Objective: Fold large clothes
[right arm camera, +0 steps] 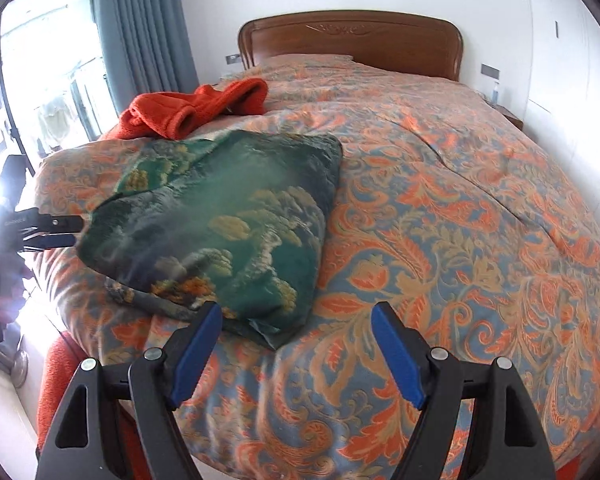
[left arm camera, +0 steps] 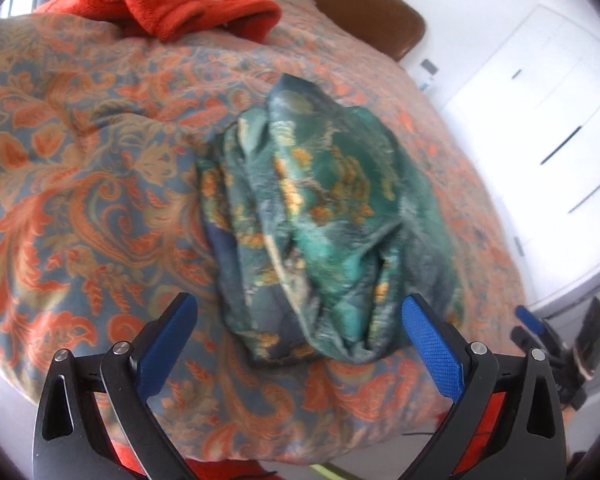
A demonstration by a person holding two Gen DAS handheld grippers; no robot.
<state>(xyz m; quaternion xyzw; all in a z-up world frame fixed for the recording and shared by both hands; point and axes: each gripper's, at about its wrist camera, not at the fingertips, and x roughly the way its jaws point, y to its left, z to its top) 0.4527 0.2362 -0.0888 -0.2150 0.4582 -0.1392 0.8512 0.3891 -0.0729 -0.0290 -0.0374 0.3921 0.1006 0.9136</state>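
Note:
A green garment with gold and white print (left arm camera: 320, 224) lies folded into a bundle on the patterned bedspread (left arm camera: 80, 184). It also shows in the right wrist view (right arm camera: 220, 224), near the bed's left corner. My left gripper (left arm camera: 300, 312) is open and empty, its blue pads either side of the bundle's near end. My right gripper (right arm camera: 296, 320) is open and empty, just above the bundle's near corner. The right gripper also shows at the edge of the left wrist view (left arm camera: 540, 328), and the left gripper at the edge of the right wrist view (right arm camera: 60, 232).
An orange fleece garment (left arm camera: 168, 4) lies crumpled further up the bed (right arm camera: 196, 108). A wooden headboard (right arm camera: 352, 40) stands at the far end. White drawers (left arm camera: 548, 120) are beside the bed. Grey curtains (right arm camera: 140, 40) and a bright window are on the left.

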